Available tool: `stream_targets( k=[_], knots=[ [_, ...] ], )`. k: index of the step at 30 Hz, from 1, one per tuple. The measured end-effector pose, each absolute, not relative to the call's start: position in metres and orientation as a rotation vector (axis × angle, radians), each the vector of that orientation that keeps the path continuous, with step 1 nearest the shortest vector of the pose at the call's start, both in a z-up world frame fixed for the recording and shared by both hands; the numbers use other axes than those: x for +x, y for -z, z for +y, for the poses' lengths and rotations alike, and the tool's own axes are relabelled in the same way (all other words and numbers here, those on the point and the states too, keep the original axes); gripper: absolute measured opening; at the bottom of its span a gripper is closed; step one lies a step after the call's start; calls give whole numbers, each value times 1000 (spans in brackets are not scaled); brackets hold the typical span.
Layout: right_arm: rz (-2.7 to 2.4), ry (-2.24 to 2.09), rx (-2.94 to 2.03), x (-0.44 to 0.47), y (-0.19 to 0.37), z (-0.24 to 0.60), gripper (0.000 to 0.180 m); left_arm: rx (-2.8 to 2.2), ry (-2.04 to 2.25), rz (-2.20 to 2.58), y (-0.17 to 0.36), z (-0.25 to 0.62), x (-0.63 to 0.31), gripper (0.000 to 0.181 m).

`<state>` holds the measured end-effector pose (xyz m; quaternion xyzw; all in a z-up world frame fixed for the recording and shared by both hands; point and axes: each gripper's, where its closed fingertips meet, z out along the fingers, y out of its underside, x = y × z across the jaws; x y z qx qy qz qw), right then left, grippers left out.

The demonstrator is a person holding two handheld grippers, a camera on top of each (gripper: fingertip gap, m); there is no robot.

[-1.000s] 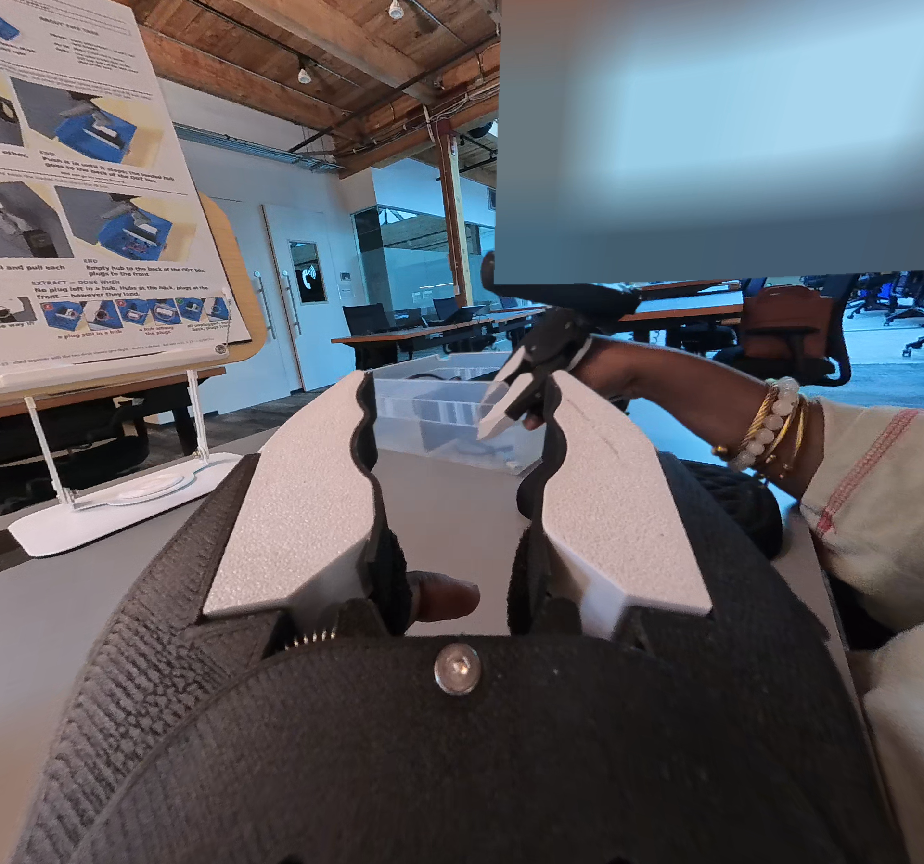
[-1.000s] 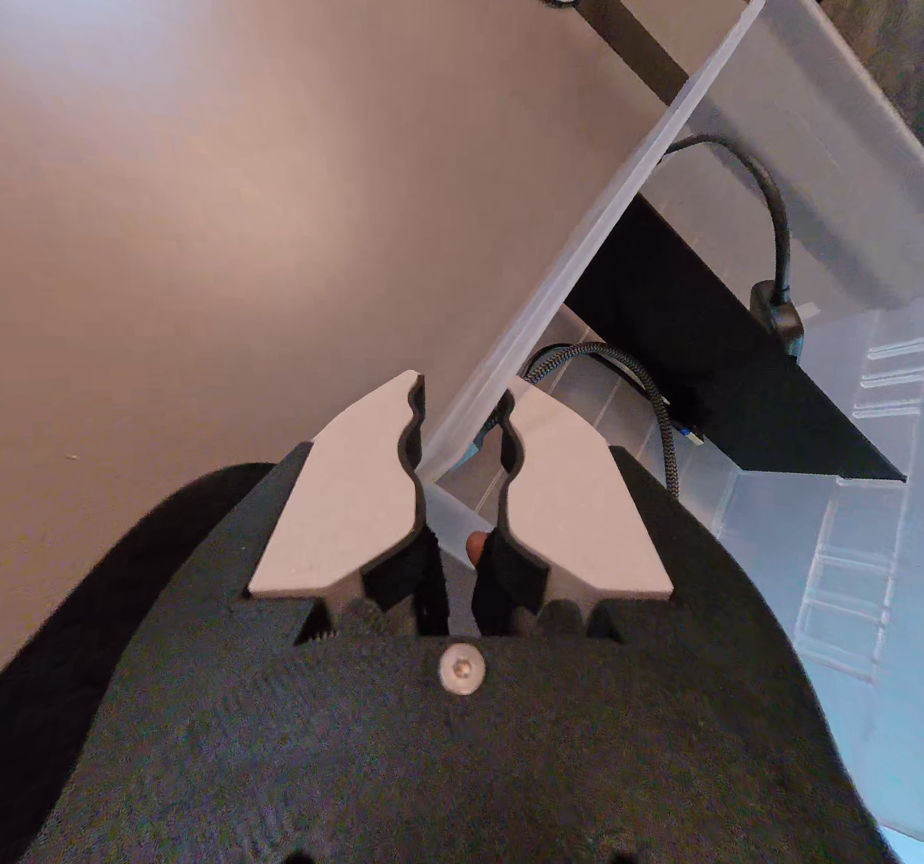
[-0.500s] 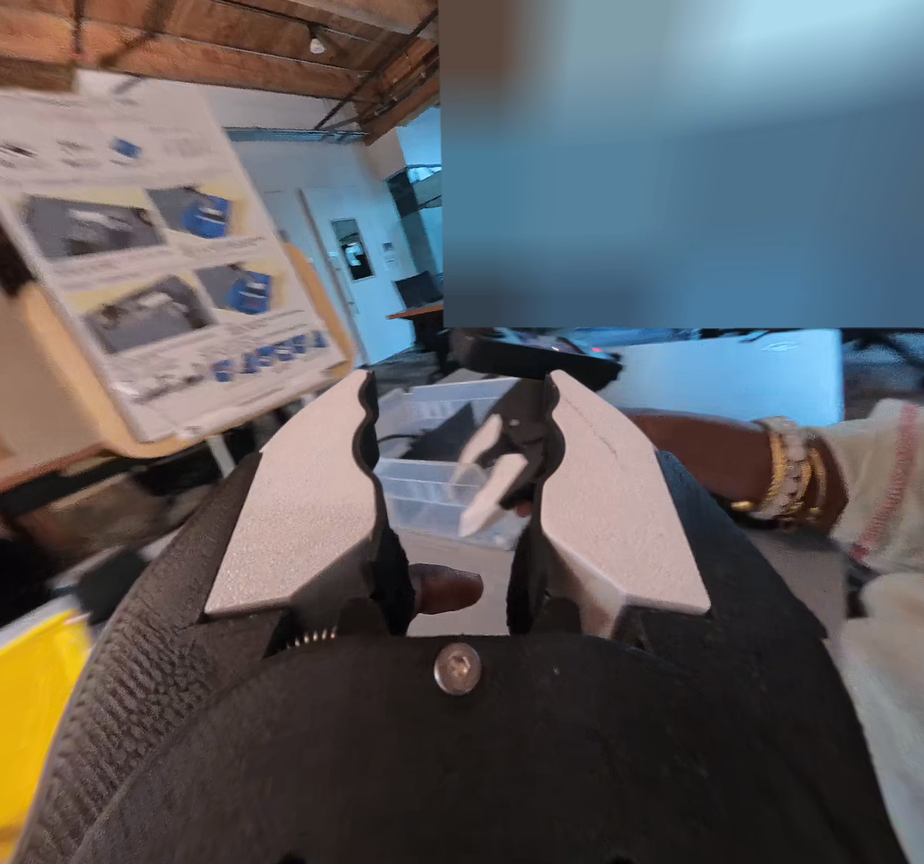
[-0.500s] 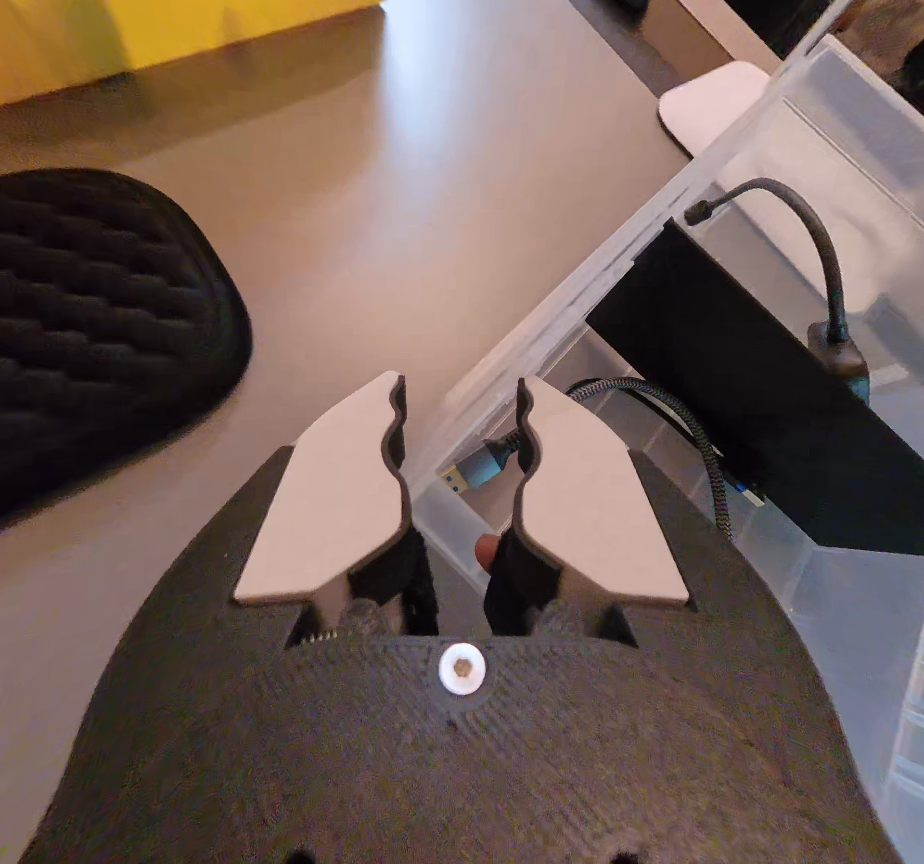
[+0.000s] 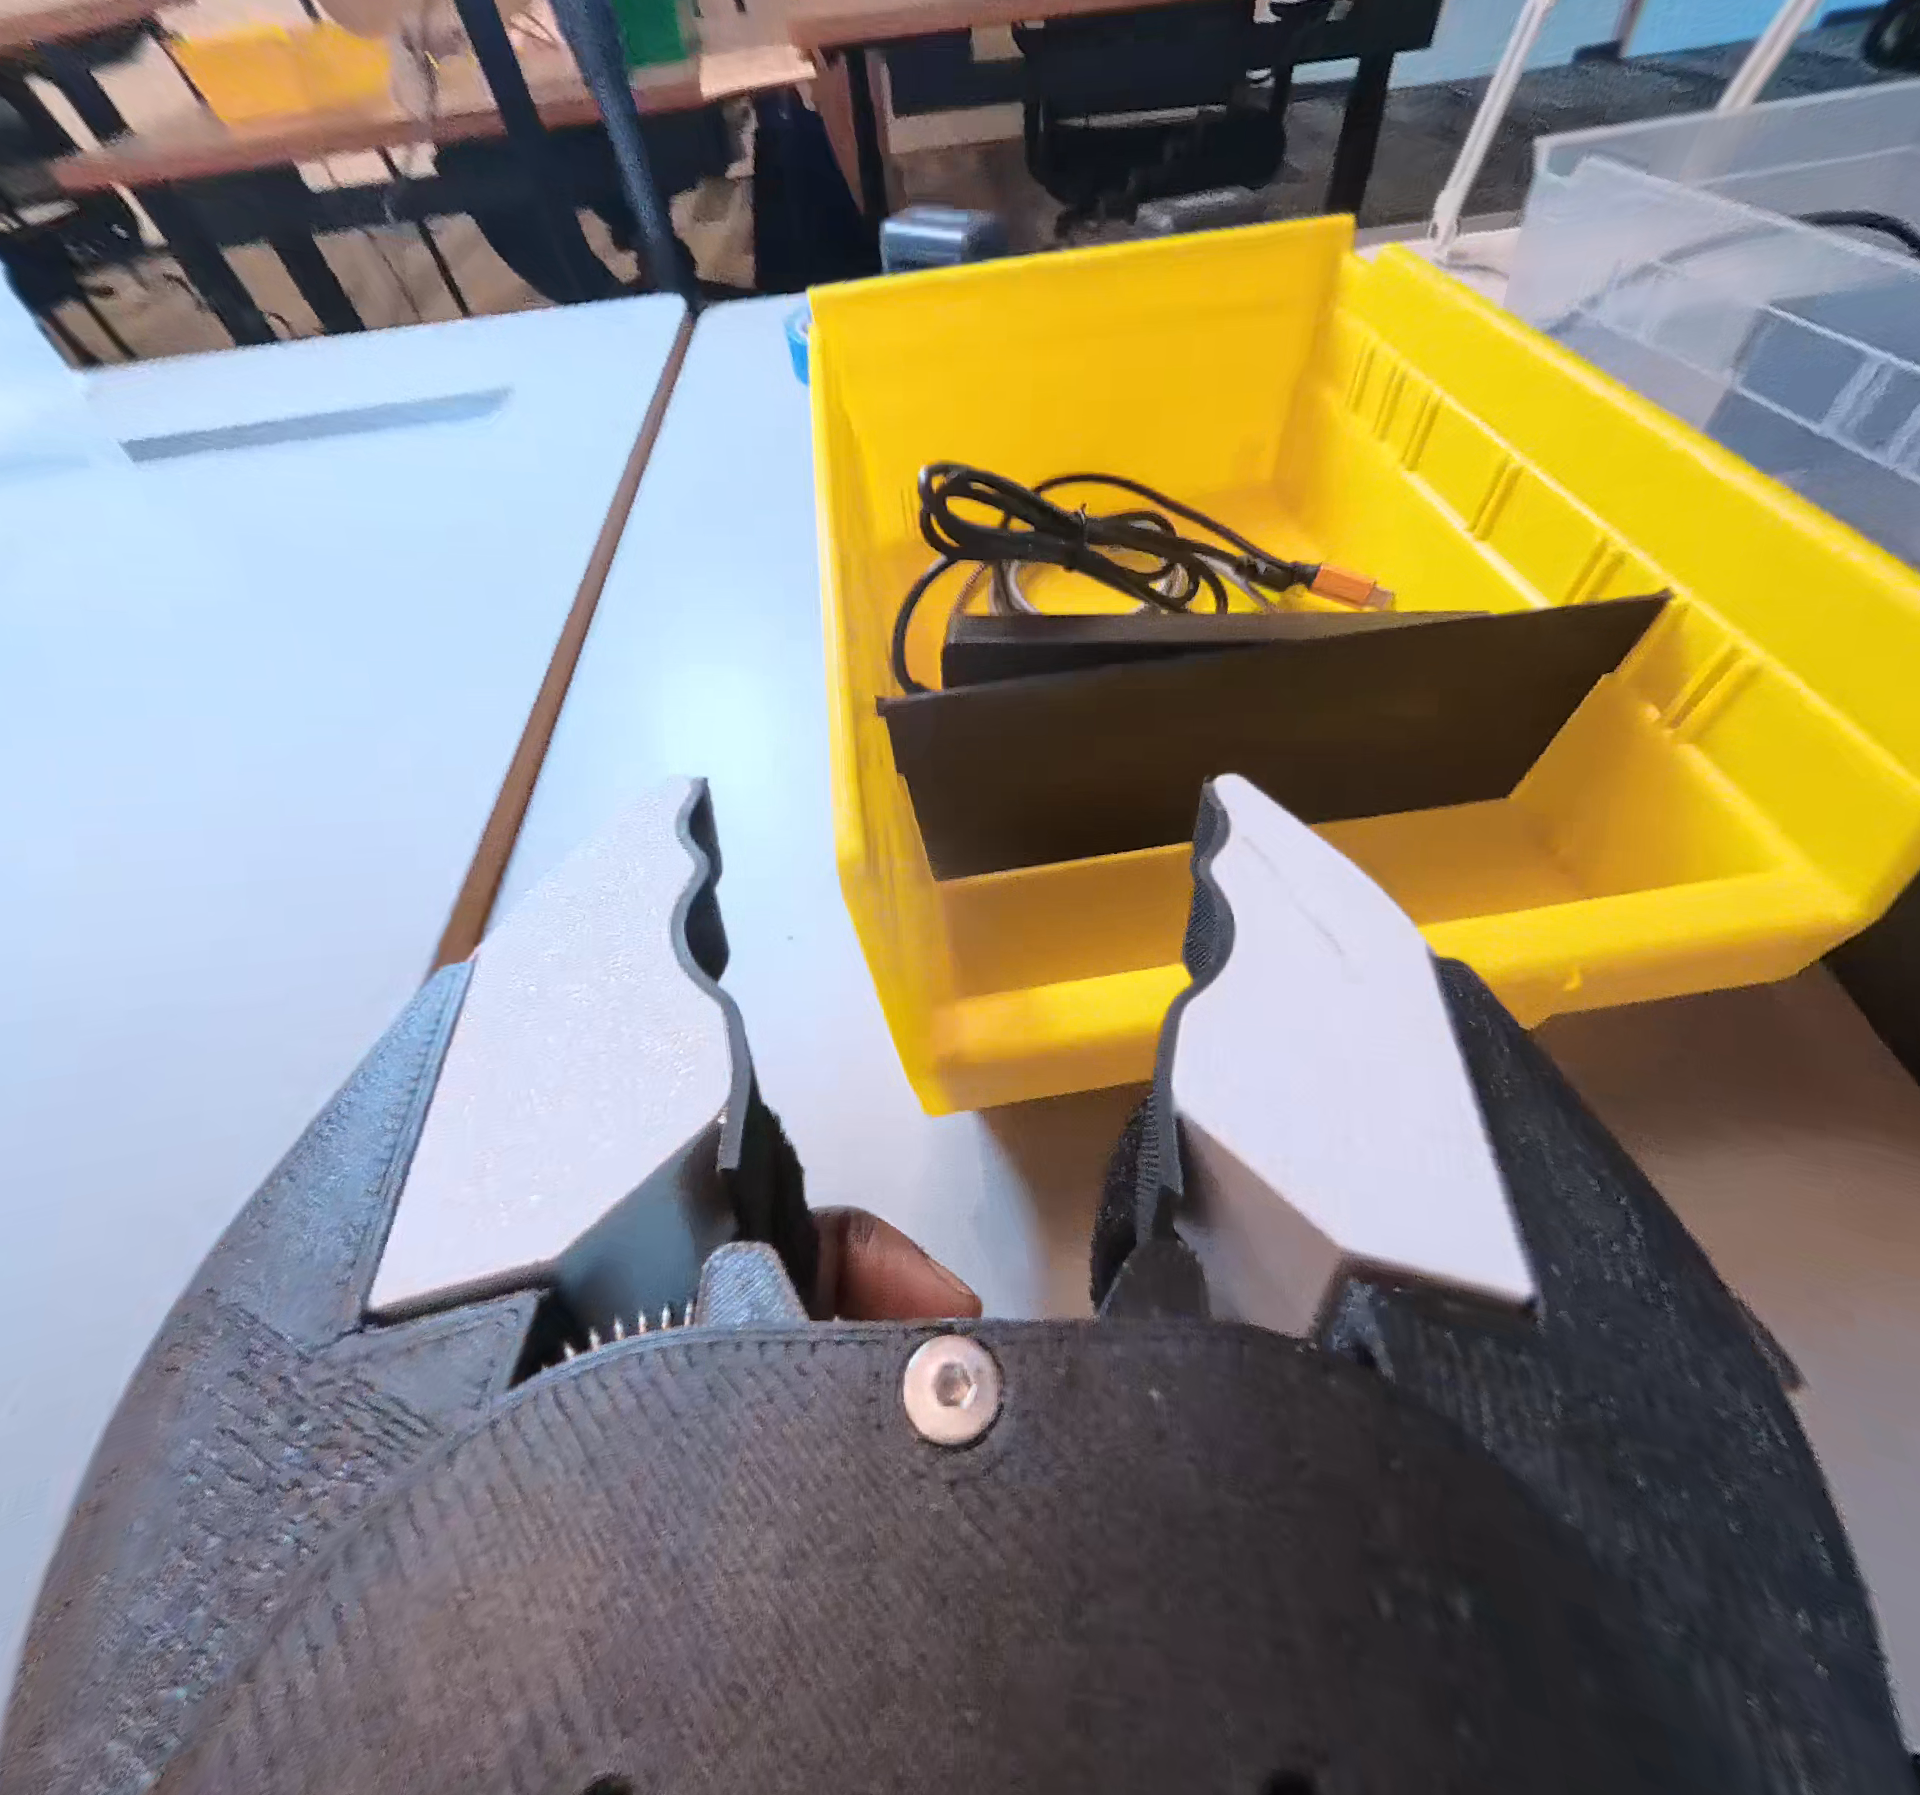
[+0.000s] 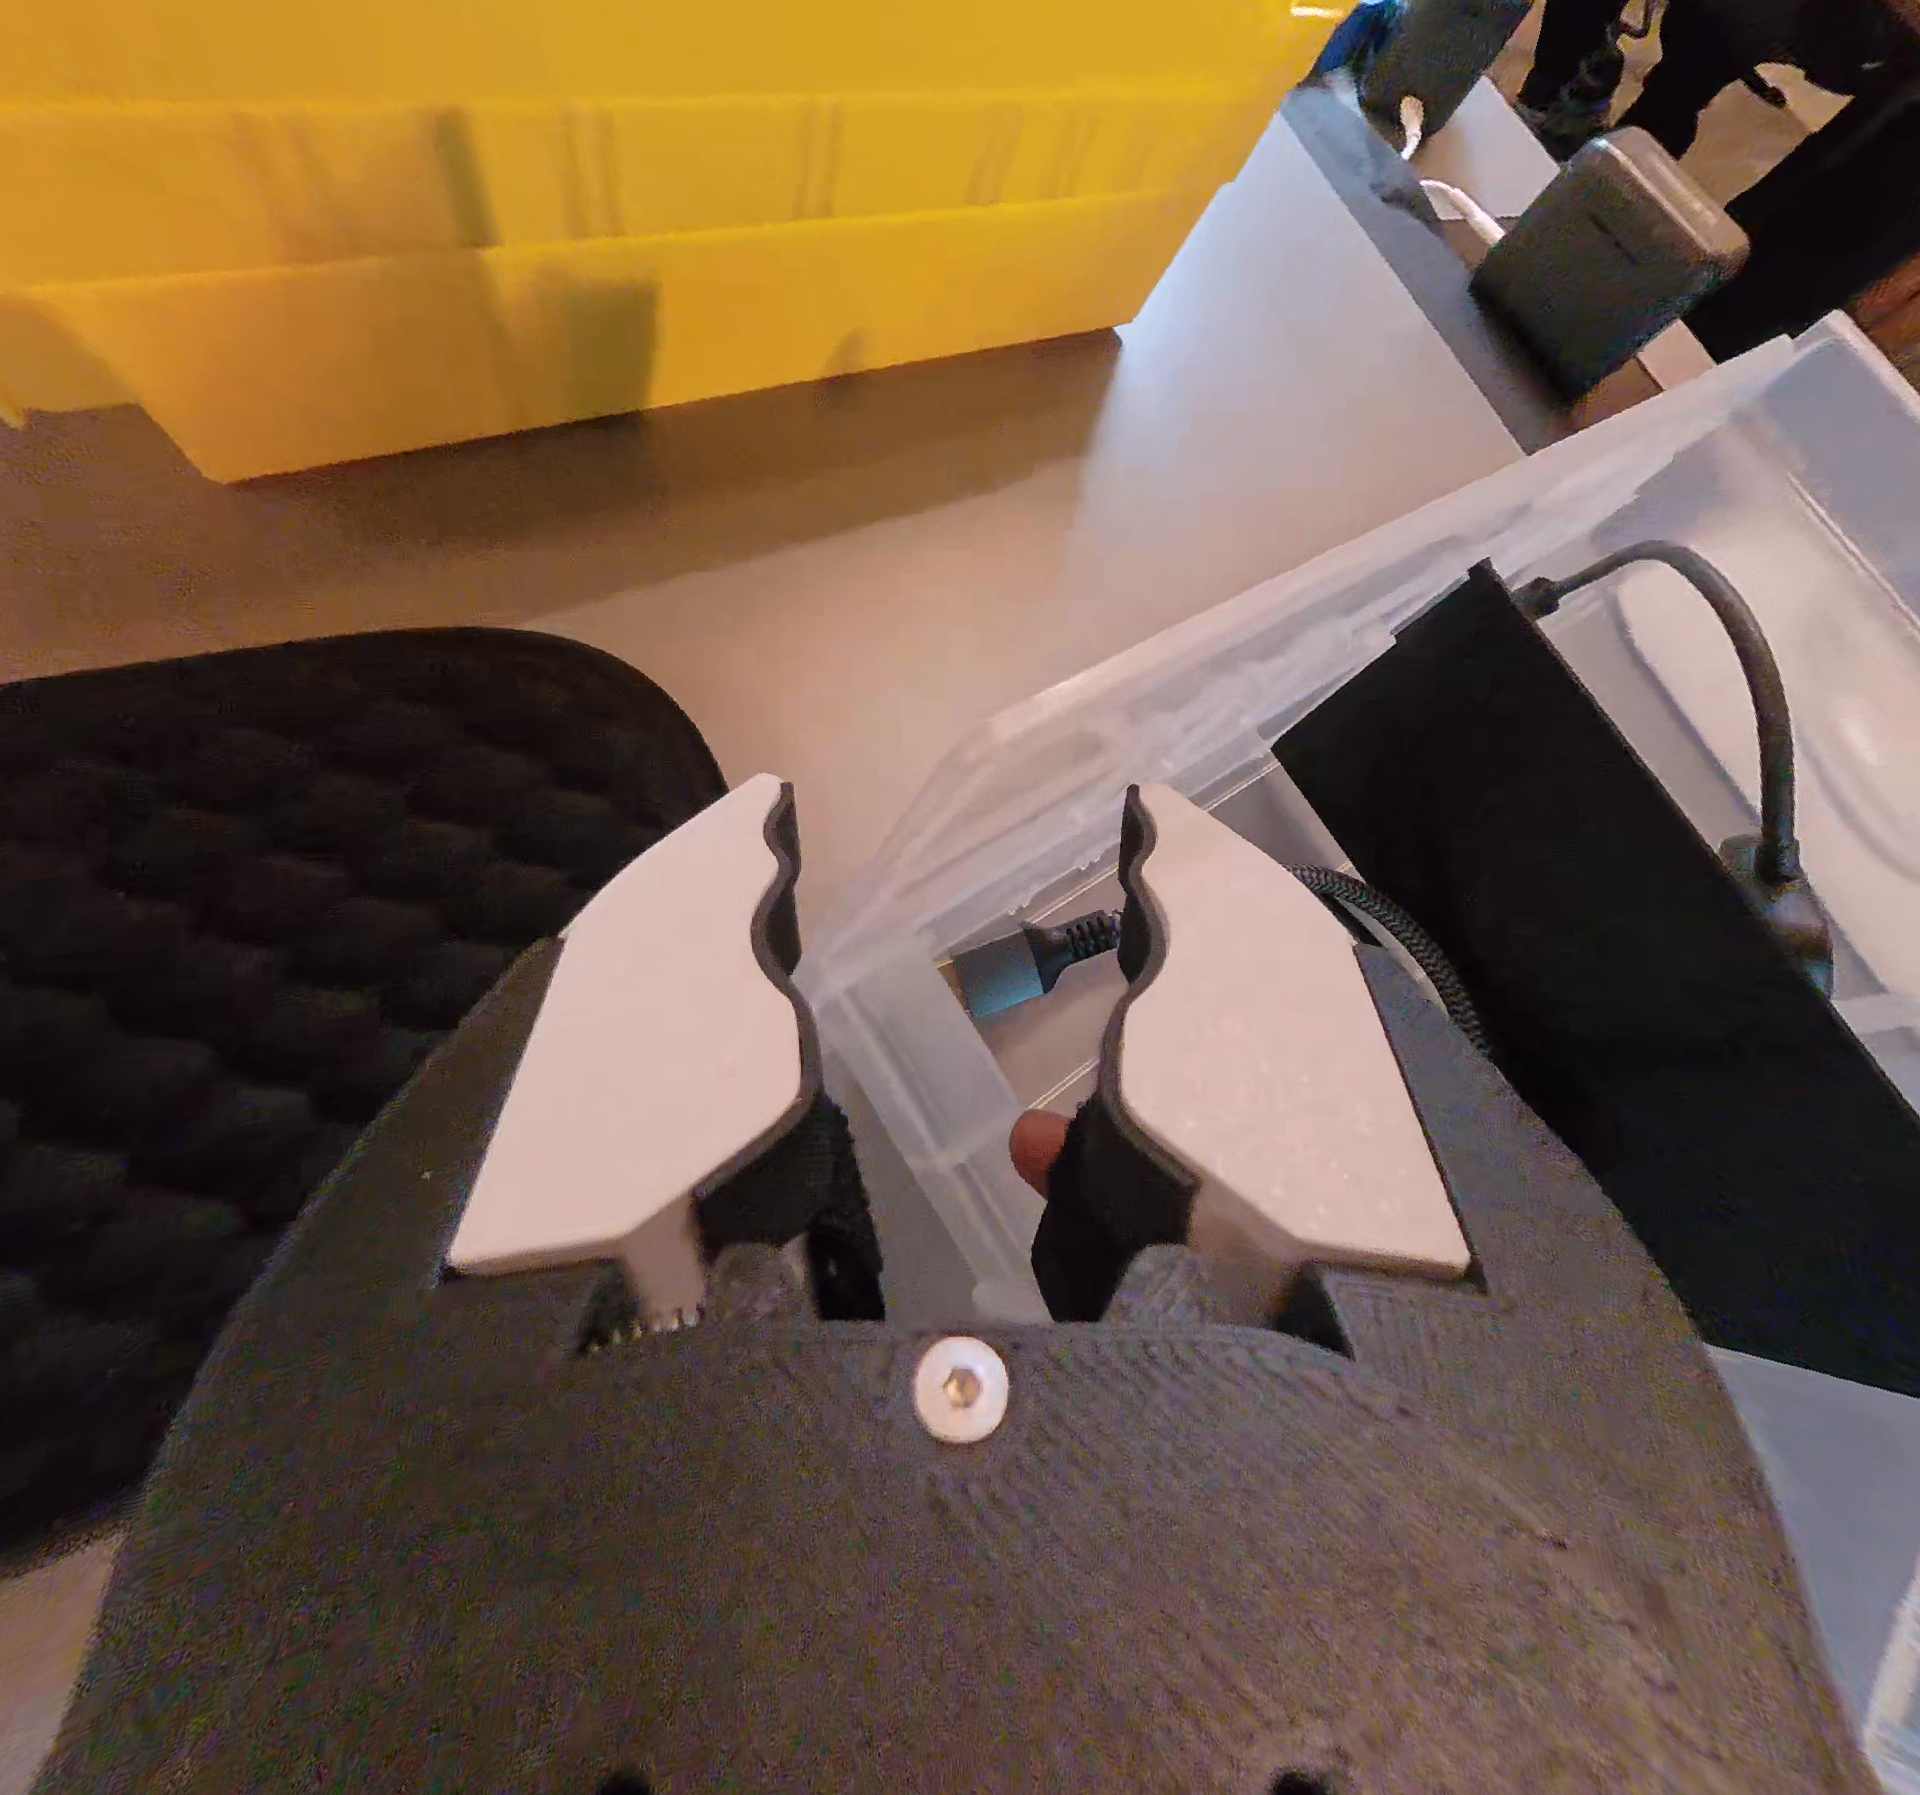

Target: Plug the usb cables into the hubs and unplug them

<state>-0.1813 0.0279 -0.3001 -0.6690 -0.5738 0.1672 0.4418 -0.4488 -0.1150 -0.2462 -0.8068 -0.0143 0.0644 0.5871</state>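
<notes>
The braided usb cable lies in the clear bin, near-corner compartment, its grey plug just inside the corner wall. A black divider stands beside it; behind that, a second black lead arches up. Your right gripper hovers over that corner, fingers apart, holding nothing (plug shows in the gap, below them). A black mat sits left of the clear bin. Your left gripper is wide open and empty, facing the yellow bin. In its far compartment: a coiled black cable with an orange plug, and a black hub against the black partition. Both bins rest on the grey table.
</notes>
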Motion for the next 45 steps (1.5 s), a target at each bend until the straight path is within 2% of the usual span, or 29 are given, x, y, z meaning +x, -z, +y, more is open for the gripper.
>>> stream_targets(
  k=[4,8,11,15,16,18,20,22,24,26,31,35,36,38,39,42,45],
  knots=[
    [-1490,-452,-1616,-203,301,22,68,-1947,-144,-13,265,-114,-449,80],
    [-1582,-699,-1472,-226,294,-6,98,-2003,-134,86,275,-112,-437,78],
    [-1399,-978,-1322,-228,258,-22,90,-2032,-130,160,277,-117,-429,75],
    [-1199,-1025,-1124,-219,216,-41,87,-2034,65,301,268,-133,-396,61],
    [-1163,-1021,-1115,-220,212,-46,90,-1997,29,271,261,-130,-400,64],
    [-1136,-1032,-1101,-228,210,-63,104,-1922,-112,121,249,-120,-424,95],
    [-1176,-909,-1146,-238,222,-66,103,-1836,-151,5,239,-108,-435,121],
    [-1261,-695,-1225,-242,244,-58,91,-1807,-53,23,241,-98,-417,125],
    [-1307,-587,-1285,-240,257,-52,68,-1823,-61,33,251,-92,-411,125],
    [-1300,-586,-1347,-240,263,-50,58,-1856,-116,43,266,-87,-411,118],
    [-1340,-579,-1468,-247,279,-43,58,-1840,-130,99,280,-78,-393,86],
    [-1373,-544,-1487,-254,284,-38,51,-1822,-158,42,277,-77,-397,76],
    [-1373,-539,-1494,-253,285,-36,49,-1818,-166,17,276,-79,-400,69],
    [-1366,-551,-1507,-253,285,-35,40,-1802,-218,-52,272,-84,-410,42],
    [-1382,-570,-1506,-254,287,-37,34,-1787,-226,-68,270,-85,-412,36],
    [-1419,-495,-1444,-255,287,-39,26,-1766,-297,-136,268,-88,-417,26],
    [-1432,-421,-1369,-254,286,-38,25,-1787,-375,-111,268,-89,-416,25]
  ],
)
